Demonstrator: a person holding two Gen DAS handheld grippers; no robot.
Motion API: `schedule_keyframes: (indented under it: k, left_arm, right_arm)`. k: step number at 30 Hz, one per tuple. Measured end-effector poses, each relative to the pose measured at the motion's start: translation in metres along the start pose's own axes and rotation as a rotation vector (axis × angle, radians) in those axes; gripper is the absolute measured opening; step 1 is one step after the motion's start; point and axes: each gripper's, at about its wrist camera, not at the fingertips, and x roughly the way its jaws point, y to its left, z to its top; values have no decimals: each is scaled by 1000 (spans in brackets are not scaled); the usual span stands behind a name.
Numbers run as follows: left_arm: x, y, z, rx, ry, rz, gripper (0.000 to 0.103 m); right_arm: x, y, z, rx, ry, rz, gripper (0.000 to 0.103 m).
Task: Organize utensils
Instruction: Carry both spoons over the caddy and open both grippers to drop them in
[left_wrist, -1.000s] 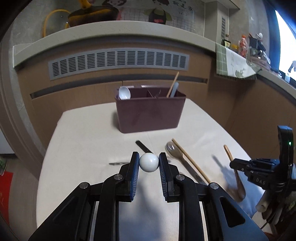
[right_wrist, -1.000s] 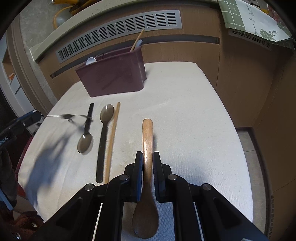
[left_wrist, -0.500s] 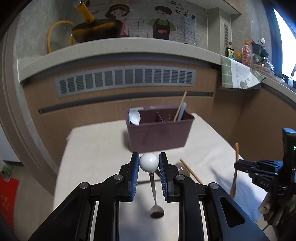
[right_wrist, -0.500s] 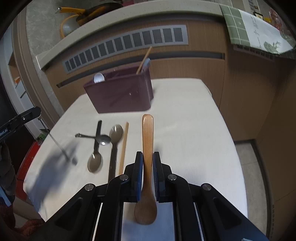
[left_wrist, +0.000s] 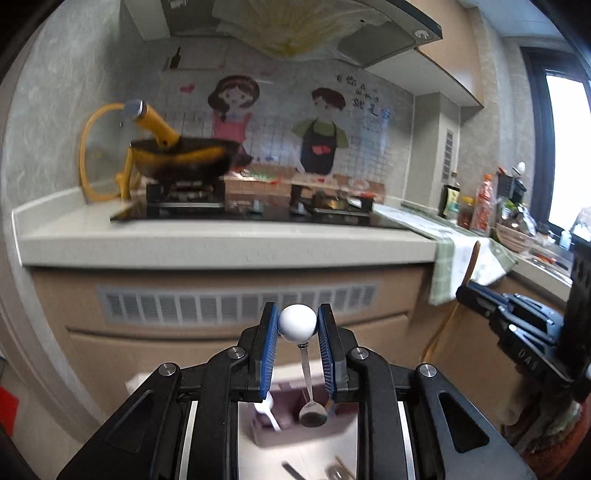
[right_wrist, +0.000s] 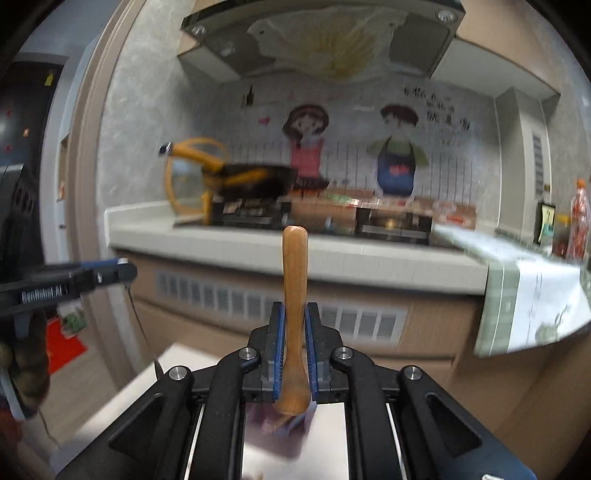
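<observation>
My left gripper is shut on the white ball end of a thin metal spoon, which hangs down with its bowl over the maroon utensil holder. A white spoon stands in the holder. My right gripper is shut on a wooden spoon, handle pointing up; it also shows in the left wrist view, held high at the right. The holder shows only as a blur low in the right wrist view.
A kitchen counter with a stove and a wok runs across behind. A green cloth hangs over its right end. More utensils lie blurred on the white table below.
Both grippers have risen and tilted upward with their spoons; the table has dropped out of view. The metal spoon now hangs over the holder.
</observation>
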Motion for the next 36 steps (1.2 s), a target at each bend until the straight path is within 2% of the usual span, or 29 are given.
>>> schedule_keyframes:
  k: [2,5,10,13,22,24,25,28,31,36]
  left_arm:
    - [13,5,4,-2,1,-2,22]
    - [38,16,-1,-42,25,-31,22]
    - [83,27,-27,-67,101,-63,22]
    - [106,30,-42,-64,143,-57,22]
    - [143,38,-70,-103,214,-51,22]
    - [151,43,-78,-137,230,-97,23]
    - [157,46,-84,-161,245,-143,24]
    - [160,51,-96,-186,256,-149,31]
    - [143,55,-105,-202,227,-149,39]
    - [107,56,-139,-196,228,-114,39]
  right_arm:
    - [14,-1,8,-2,-7,-11,10]
    - [37,-2,3,4,17,-5,10]
    - [79,-3,-31,44,96,6,10]
    - [99,-3,-51,55,140,16,10]
    - [136,2,-89,91,216,47,10]
    - [143,2,-99,110,239,78,10]
    - [147,1,-104,120,261,89,11]
    - [152,-1,-117,141,322,99,15]
    - [139,-3,-122,117,317,79,15]
    - [95,-10,-135,92,326,76,18]
